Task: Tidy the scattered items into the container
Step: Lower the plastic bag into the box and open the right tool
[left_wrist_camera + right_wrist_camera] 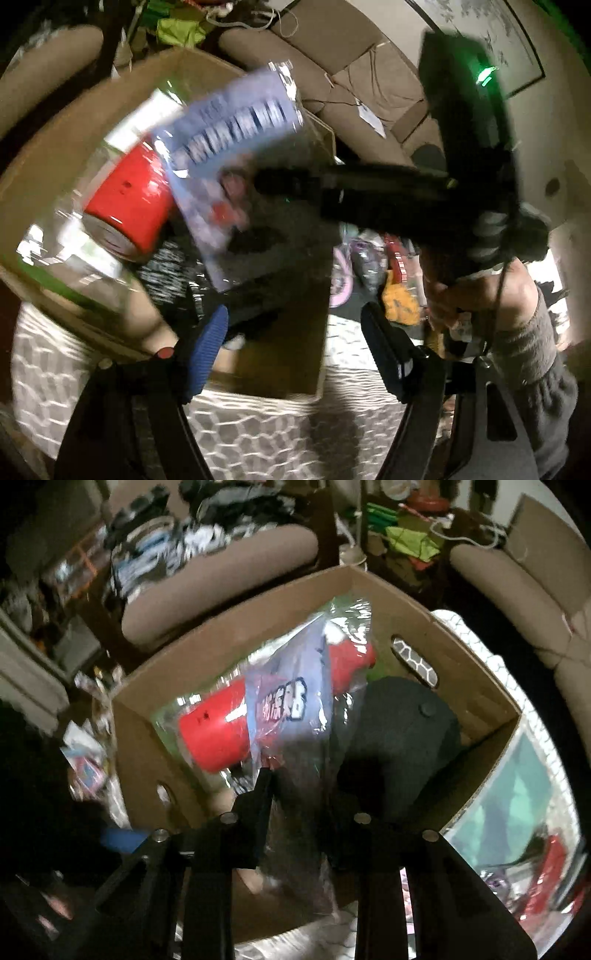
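Cardboard box point(369, 602) below; right tool point(301, 775) clamps plastic packet point(291, 701); left tool point(291, 332) spread, empty.

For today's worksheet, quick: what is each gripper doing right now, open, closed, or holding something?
Left gripper: open, holding nothing.
Right gripper: closed on the plastic packet, held over the cardboard box.

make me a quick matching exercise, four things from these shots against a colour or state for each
Things:
1. can
2. cap
3. left gripper
4. plastic bag

Matches:
a. black
b. jaws apart, nothing between
c. red
d. held over the box by the right gripper

Pairs: 1-c, 2-a, 3-b, 4-d
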The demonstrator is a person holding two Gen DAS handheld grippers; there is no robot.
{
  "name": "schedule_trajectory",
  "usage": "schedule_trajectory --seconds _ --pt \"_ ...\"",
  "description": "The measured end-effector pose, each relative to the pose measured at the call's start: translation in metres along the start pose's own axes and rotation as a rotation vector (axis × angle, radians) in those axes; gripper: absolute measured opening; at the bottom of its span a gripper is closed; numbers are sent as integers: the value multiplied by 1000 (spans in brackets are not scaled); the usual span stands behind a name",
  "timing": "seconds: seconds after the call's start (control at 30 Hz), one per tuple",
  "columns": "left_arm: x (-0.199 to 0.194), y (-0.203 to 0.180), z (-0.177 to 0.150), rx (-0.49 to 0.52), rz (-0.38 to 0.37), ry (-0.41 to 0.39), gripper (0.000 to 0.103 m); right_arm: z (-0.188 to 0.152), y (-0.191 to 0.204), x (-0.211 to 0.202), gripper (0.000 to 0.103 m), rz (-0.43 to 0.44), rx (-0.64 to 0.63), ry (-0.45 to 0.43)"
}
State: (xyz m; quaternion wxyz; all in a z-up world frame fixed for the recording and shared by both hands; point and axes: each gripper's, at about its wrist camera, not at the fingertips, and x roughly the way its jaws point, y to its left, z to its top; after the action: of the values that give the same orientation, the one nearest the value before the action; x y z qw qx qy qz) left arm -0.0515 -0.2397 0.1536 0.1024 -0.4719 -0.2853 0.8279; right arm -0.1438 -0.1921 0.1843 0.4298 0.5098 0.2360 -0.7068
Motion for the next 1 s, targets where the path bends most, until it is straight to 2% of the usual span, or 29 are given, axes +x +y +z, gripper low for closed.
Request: schedule_trajectory --seconds 0.17,0.37,0.43,0.5,0.6,0.67,0.83,1.0 --pt "-26 19 33 67 151 -71 75 -4 3 2 23 -24 -45 4" --pt "-27 29 83 172 286 -116 75 -4 5 3 23 -34 -82 11" --pt "-34 30 98 216 259 -145 76 -5 5 3 23 -32 -91 9" --pt "-22 35 109 259 239 -115 78 -6 4 3 23 -23 -105 7" --pt "-11 32 122 342 285 -99 78 -8 5 3 23 -15 -131 13" --pt "-5 29 130 385 256 -89 78 -10 3 3 23 -6 -136 14" --pt "21 20 139 532 177 -4 78 -13 1 5 24 11 -150 14" --pt "43 15 136 709 192 69 78 -15 -2 8 24 29 -162 24"
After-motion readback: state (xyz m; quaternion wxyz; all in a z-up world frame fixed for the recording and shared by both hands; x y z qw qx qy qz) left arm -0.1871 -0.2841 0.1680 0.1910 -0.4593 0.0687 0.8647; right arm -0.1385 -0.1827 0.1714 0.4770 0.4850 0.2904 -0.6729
